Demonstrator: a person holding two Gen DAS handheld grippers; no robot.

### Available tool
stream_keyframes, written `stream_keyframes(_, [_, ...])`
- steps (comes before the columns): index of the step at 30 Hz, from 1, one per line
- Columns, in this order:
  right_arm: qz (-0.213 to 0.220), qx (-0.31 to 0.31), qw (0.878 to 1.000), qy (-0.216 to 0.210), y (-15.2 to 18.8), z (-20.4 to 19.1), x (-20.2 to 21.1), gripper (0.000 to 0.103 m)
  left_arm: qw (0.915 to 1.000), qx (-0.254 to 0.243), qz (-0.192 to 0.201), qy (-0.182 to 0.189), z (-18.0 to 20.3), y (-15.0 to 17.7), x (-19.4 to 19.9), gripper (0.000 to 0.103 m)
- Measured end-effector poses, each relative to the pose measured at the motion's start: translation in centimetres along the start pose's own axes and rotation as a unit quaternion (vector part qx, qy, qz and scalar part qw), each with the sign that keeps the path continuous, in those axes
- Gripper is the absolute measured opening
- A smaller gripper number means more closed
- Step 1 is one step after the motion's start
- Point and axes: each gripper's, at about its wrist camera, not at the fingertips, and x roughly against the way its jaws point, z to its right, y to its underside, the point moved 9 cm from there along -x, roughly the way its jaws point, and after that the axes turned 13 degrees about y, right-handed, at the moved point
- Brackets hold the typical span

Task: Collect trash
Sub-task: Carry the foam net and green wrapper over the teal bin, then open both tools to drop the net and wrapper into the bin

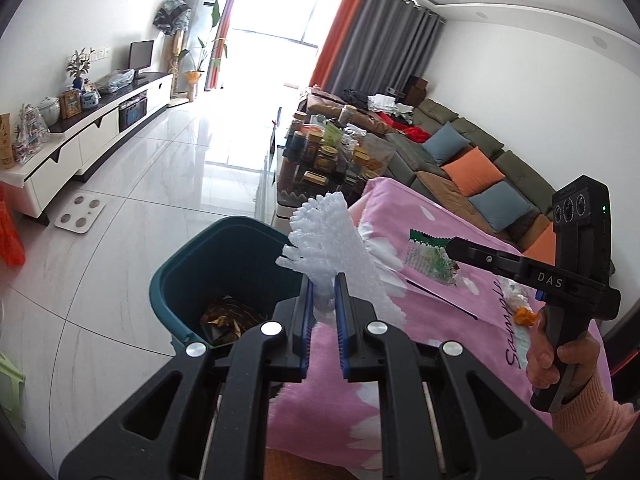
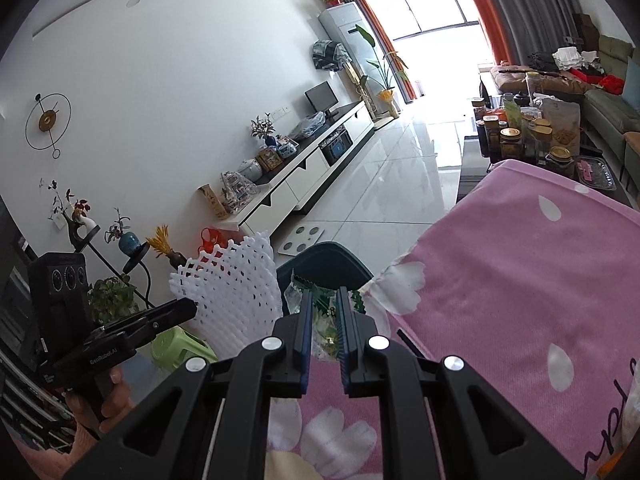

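Note:
My left gripper (image 1: pixel 325 284) is shut on a white foam net (image 1: pixel 328 236), which it holds above the near rim of a teal bin (image 1: pixel 188 276). The bin stands on the floor beside a table covered by a pink flowered cloth (image 1: pixel 432 332), and brown scraps lie inside it. My right gripper (image 2: pixel 325 296) is shut on a crumpled green-and-white wrapper (image 2: pixel 322 326) over the cloth's edge, with the bin (image 2: pixel 320 258) just beyond. The left wrist view shows the right gripper (image 1: pixel 452 246) with the wrapper (image 1: pixel 428 256) hanging from it. The right wrist view shows the left gripper (image 2: pixel 192 306) and the net (image 2: pixel 236 288).
An orange scrap (image 1: pixel 526 316), a white crumpled bit (image 1: pixel 514 296) and a thin black stick (image 1: pixel 440 298) lie on the cloth. A jar-laden coffee table (image 1: pixel 328 152) and a sofa (image 1: pixel 480 148) lie beyond. A floor scale (image 1: pixel 79 213) and a green stool (image 2: pixel 180 348) are on the tiles.

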Motion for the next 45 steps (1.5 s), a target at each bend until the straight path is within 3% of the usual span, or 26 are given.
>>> stream_keyframes(14, [-0.033,0.017,0.999,-0.002,-1.1,-3.2,-5.5,0.01,0.9982,0.023,-0.009,-0.055,-4.6,-0.1,-1.3,0.011])
stream_keyframes(35, [-0.098,0.036,0.994,0.04,0.2,-5.7,-13.2,0.014,0.9916,0.034,-0.042,-0.118,-7.7,1.1,-5.5,0.013])
stream_keyframes(45, [-0.088,0.026,0.995,0.03,-0.3,-5.4,-12.1,0.019,0.9906,0.054,-0.044,-0.117,-9.0,1.3,-6.2,0.028])
